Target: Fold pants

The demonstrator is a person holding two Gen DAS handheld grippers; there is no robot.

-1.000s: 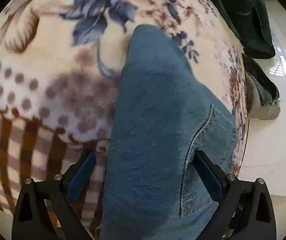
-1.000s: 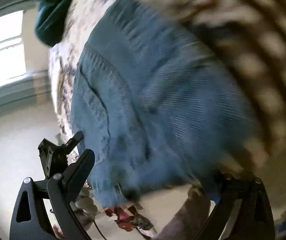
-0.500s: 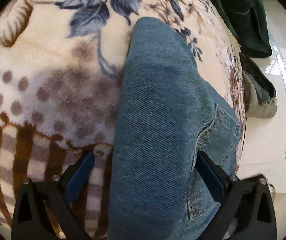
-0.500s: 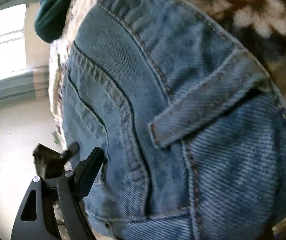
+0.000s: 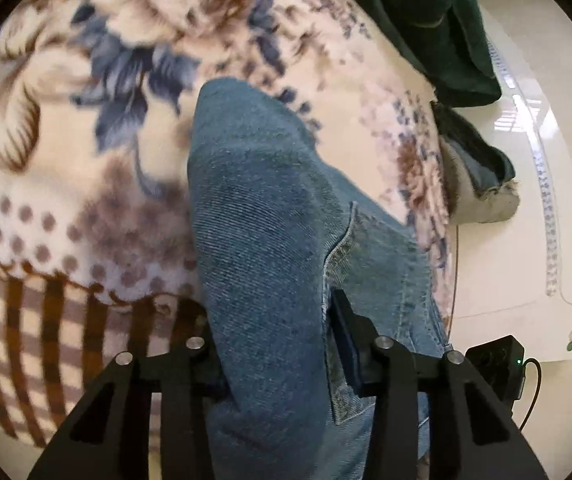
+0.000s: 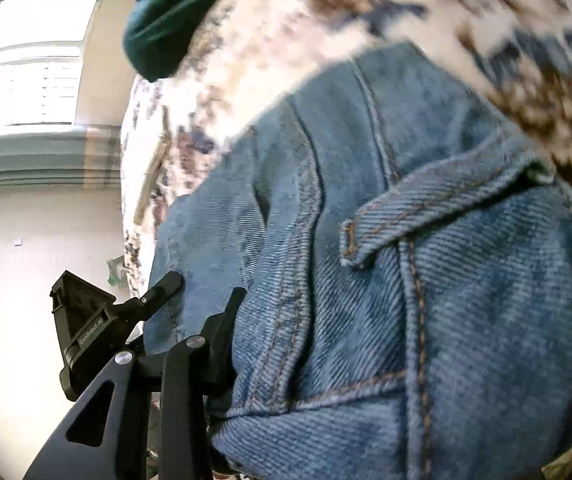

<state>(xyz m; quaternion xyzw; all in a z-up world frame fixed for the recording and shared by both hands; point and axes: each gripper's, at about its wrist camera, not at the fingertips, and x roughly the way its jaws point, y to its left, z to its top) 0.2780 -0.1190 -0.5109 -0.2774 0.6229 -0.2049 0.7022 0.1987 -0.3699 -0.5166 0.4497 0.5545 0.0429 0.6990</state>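
Blue denim pants (image 5: 270,216) lie folded lengthwise on a floral blanket (image 5: 86,128), running away from me. My left gripper (image 5: 274,344) is shut on the near end of the pants; denim fills the gap between its fingers, and a back pocket seam shows by the right finger (image 5: 349,332). In the right wrist view the pants' waistband and belt loop (image 6: 425,208) fill the frame. My right gripper (image 6: 325,360) is shut on the waistband denim; only its left finger (image 6: 222,332) shows, the other is hidden by cloth.
A dark green garment (image 5: 437,16) and a grey-lined dark piece (image 5: 481,184) lie at the blanket's right edge. White glossy floor (image 5: 525,264) with a small black device (image 5: 497,364) is to the right. A window (image 6: 34,60) shows in the right wrist view.
Both grippers have closed on the denim; the left jaws were wide apart before. The left view has pulled back slightly, and the right view has tilted to show more blanket.
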